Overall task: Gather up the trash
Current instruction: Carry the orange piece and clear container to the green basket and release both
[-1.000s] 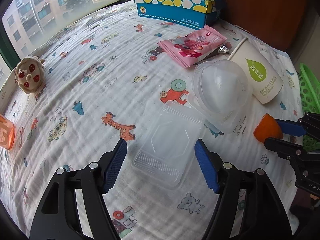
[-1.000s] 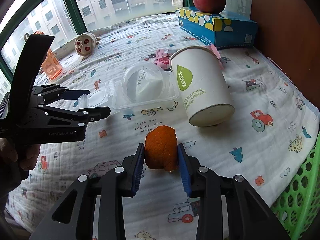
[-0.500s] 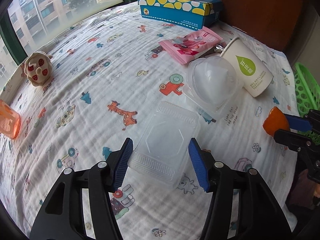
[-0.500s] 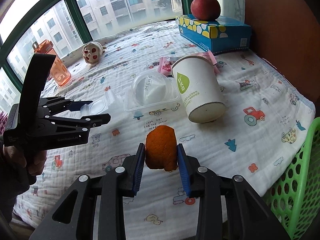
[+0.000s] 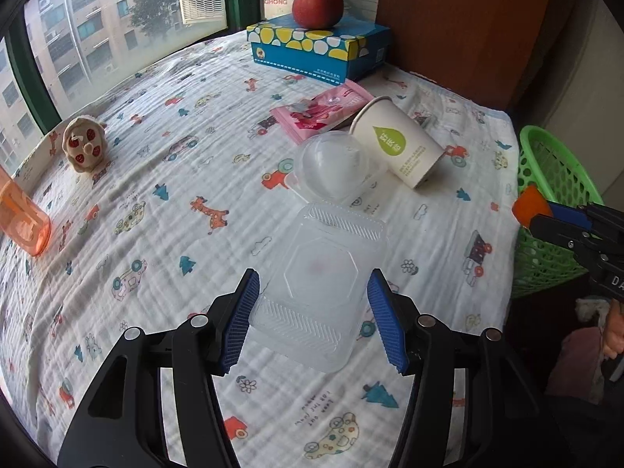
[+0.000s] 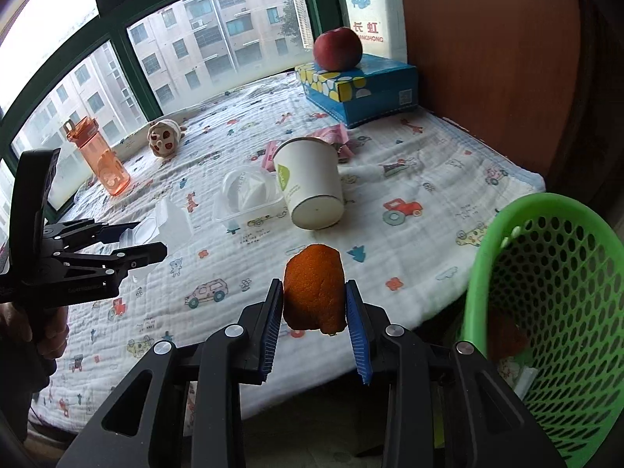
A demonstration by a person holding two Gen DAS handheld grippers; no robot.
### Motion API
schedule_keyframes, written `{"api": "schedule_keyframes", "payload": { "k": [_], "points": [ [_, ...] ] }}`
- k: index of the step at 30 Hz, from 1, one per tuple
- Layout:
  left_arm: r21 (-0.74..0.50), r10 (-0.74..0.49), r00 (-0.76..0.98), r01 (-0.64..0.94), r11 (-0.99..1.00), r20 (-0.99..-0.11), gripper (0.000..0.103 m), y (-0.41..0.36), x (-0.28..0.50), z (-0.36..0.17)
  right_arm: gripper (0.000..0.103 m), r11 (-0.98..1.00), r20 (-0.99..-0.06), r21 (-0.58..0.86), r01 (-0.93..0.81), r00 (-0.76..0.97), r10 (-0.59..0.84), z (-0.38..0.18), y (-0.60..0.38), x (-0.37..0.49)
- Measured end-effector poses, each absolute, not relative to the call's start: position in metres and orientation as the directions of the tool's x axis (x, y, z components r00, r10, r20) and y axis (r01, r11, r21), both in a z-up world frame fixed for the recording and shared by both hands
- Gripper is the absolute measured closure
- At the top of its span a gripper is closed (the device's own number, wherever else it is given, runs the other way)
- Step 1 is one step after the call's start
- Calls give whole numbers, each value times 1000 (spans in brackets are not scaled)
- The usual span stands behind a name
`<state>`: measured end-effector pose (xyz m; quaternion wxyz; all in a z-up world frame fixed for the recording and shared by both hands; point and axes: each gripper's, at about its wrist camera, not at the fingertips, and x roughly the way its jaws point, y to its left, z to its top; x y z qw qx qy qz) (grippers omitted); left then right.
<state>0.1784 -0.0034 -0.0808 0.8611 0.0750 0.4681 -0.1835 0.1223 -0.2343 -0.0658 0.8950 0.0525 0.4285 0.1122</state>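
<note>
My left gripper (image 5: 312,318) is shut on a clear plastic clamshell box (image 5: 319,280) and holds it lifted above the cloth; it also shows in the right wrist view (image 6: 128,240). My right gripper (image 6: 314,312) is shut on a piece of orange peel (image 6: 315,288), held over the table's front edge beside the green mesh basket (image 6: 553,296). The peel (image 5: 528,201) and basket (image 5: 553,179) show at the right of the left wrist view. A paper cup (image 5: 397,146) lies on its side next to a clear domed container (image 5: 333,165) and a pink wrapper (image 5: 319,111).
A blue tissue box (image 5: 319,45) with a red apple (image 5: 318,6) on it stands at the back by a brown panel. A small plush toy (image 5: 84,144) and an orange bottle (image 6: 97,156) sit at the window side. Some trash lies in the basket.
My left gripper closed on the clamshell box and lifted it back from the domed container. My right gripper carried the peel back and right, up to the basket.
</note>
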Motion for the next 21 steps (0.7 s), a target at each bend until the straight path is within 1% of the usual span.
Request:
{"api": "schedule_keyframes", "payload": {
  "k": [10,16,19,21],
  "points": [
    [-55,-328,496,487,872,-804,46,-76,159,-49,72,992,-756,113,49,653,54,-53,-346,100],
    [-66,-369,477,539,840,-798,46,-119,158,-35,69,984,-754,70,165,654,-56,-54,-405,95],
    [-55,-382,473,571,819,-794,46,-143,153,-29,57,974,-747,65,218,657,-98,-53,-428,92],
    [-47,-390,470,591,806,-792,46,-159,151,-25,55,967,-739,61,248,662,-123,-53,-440,88]
  ]
}}
